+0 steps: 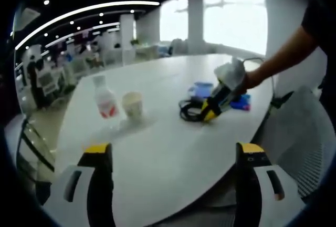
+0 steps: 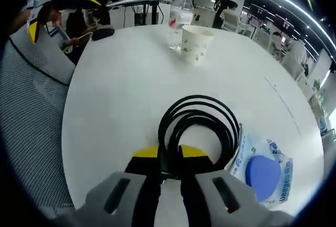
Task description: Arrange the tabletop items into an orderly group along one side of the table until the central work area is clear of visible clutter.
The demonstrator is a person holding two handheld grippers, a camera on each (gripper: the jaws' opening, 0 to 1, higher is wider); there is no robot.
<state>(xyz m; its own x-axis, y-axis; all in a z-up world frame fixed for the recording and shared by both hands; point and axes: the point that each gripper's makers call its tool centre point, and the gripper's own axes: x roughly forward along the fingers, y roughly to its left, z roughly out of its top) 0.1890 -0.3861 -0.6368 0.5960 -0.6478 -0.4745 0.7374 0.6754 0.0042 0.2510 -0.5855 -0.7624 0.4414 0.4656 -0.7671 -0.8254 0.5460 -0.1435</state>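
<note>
Two grippers work over a white oval table point(image 1: 173, 148). In the right gripper view, the right gripper point(image 2: 169, 165) has its jaws pressed together on a coiled black cable point(image 2: 199, 124), whose loops fan out just ahead of the yellow tips and lie on the tabletop. Just right of those jaws lies a blue-and-white packet point(image 2: 262, 172), touching the coil's edge. Far ahead of them a paper cup point(image 2: 196, 43) stands just beside a clear plastic bottle point(image 2: 177, 21). In the left gripper view, the left gripper point(image 1: 173, 156) hovers with jaws spread wide, nothing between them; bottle and cup stand ahead toward the left jaw, the cable ahead toward the right.
</note>
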